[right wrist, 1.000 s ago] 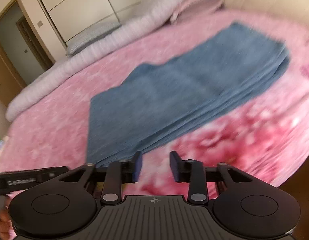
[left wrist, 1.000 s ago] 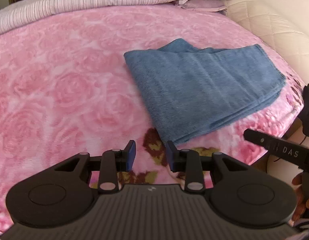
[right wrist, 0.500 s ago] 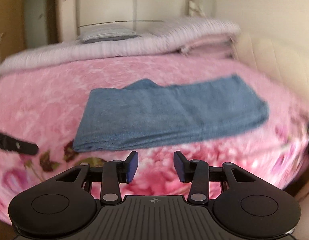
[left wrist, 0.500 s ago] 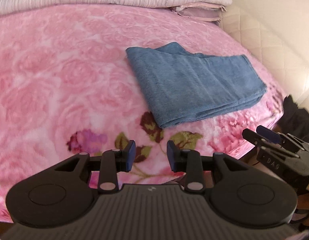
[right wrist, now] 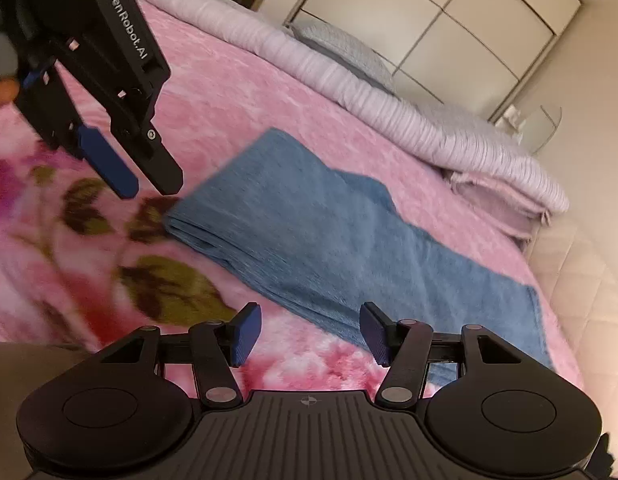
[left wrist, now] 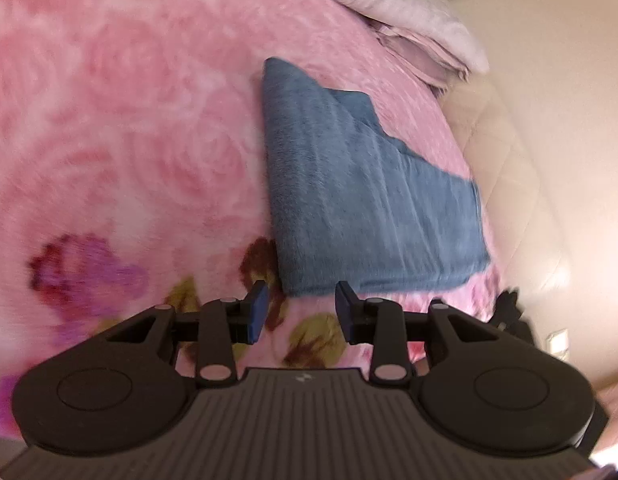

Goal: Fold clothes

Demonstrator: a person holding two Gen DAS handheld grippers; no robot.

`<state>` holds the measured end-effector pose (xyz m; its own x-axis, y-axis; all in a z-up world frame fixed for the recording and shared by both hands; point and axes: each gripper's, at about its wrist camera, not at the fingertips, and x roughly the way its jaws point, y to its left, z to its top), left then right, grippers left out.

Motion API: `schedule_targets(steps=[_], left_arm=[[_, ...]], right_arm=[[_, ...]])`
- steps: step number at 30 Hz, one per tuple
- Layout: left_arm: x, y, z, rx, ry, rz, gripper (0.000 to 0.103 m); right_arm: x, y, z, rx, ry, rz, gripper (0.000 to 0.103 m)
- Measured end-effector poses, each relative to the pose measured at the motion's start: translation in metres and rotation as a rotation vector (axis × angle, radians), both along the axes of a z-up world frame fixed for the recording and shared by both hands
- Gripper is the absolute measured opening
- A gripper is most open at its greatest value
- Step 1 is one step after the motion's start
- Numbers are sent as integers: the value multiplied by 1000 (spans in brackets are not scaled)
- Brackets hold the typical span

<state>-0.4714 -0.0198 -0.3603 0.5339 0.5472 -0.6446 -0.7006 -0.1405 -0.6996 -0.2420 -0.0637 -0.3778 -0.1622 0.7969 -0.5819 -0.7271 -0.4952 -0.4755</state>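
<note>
Plush rose-print pink blanket (left wrist: 129,140) under folded blue terry towel (left wrist: 361,196)

A pink rose-patterned blanket (left wrist: 121,132) covers the bed. Far along it lies a striped lilac quilt (right wrist: 389,108); white wardrobe doors (right wrist: 449,24) stand beyond.

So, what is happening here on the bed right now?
A person with a handheld claw in each hand is folding laundry. A blue towel lies already folded on the pink floral blanket. The left claw and the right claw are both open and empty. Each is close to a near corner of the towel, but neither grips it.
</note>
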Motion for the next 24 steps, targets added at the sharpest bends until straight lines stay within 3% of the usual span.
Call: schedule_targets(steps=[4, 7, 9, 12, 15, 20, 24], left_arm=[[-3, 16, -23, -48, -95, 63, 32], [-4, 27, -32, -45, -179, 91, 28], [-2, 30, -29, -34, -164, 81, 19], [-4, 30, -19, 6, -171, 72, 15], [-9, 30, -9, 34, -224, 72, 15], [-6, 32, -8, 29, -195, 51, 15], [-12, 27, -12, 16, -190, 63, 14]], right_arm=[[12, 13, -8, -25, 19, 6, 57], [8, 9, -15, 7, -15, 71, 58], [5, 6, -19, 30, -40, 115, 58], [-8, 0, -26, 83, -102, 206, 58], [-22, -1, -32, 126, -142, 270, 58], [-47, 8, -49, 256, -265, 307, 58], [-53, 15, -57, 296, -325, 336, 56]])
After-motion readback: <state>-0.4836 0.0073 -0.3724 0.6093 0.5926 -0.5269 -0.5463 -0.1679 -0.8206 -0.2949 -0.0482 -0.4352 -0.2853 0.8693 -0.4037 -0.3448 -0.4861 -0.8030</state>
